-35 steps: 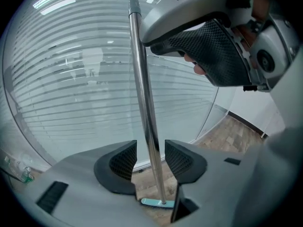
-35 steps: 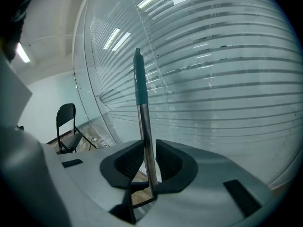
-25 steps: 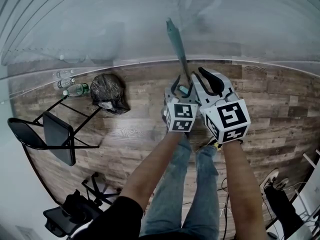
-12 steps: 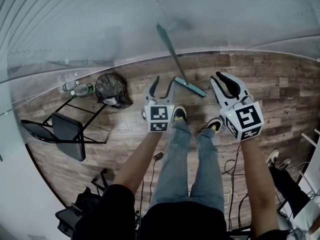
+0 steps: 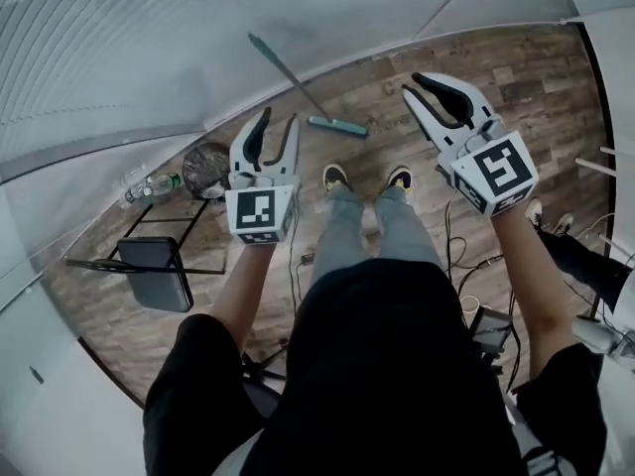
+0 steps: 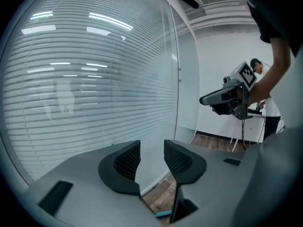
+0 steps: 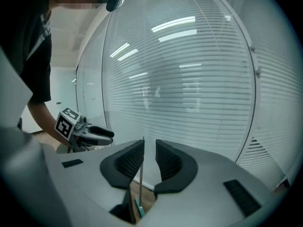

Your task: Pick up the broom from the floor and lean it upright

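Note:
The broom (image 5: 298,85) leans against the glass wall, its teal head (image 5: 337,125) on the wood floor and its thin handle slanting up to the left. Neither gripper touches it. My left gripper (image 5: 278,119) is held up left of the broom; its jaws are closing with nothing between them. My right gripper (image 5: 413,89) hangs to the broom's right, jaws a little apart and empty. In the right gripper view the handle (image 7: 141,178) shows far beyond the gap of that gripper (image 7: 149,157). The left gripper view shows its empty gripper (image 6: 152,157) above the broom head (image 6: 163,213).
A black folding chair (image 5: 154,271) stands at the left, with a black rubbish bag (image 5: 203,167) and plastic bottles (image 5: 149,184) by the wall. Cables (image 5: 456,256) trail on the floor at the right. The person's shoes (image 5: 335,177) stand just short of the broom head.
A second ago both grippers were together at the broom's handle. They have since let go, parted and risen, and the broom stays leaning on the glass wall.

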Demonstrator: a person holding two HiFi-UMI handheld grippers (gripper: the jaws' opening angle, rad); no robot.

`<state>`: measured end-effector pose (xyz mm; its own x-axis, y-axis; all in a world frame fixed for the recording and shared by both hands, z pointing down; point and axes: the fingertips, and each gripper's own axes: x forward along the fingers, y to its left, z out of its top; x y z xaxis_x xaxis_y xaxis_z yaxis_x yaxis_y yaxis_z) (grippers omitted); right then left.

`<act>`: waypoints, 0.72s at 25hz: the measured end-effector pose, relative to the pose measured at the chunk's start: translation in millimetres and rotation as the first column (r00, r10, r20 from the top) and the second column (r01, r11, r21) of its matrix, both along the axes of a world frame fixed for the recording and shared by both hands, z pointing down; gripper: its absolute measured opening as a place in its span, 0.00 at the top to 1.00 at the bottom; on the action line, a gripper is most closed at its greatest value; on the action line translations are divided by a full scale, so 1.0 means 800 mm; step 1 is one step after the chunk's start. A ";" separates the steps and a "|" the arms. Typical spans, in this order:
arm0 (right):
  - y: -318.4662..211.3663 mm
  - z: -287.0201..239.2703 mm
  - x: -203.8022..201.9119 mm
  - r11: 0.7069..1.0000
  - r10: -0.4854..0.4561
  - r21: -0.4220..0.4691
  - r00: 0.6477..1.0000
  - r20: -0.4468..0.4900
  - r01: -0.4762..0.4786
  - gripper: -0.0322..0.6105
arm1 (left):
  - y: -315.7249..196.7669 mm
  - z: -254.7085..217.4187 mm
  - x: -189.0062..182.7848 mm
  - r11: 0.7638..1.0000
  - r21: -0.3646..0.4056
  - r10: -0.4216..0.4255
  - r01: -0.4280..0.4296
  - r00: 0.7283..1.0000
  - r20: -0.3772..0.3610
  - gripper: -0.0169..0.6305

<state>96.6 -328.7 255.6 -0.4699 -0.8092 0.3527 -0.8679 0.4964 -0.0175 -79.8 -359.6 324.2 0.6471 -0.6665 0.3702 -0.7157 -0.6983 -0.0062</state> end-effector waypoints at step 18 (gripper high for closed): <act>0.142 -0.179 0.120 0.937 0.274 0.229 0.962 -0.020 -0.262 0.92 | 0.105 -0.247 0.124 0.968 0.130 0.236 -0.216 0.956 -0.172 0.94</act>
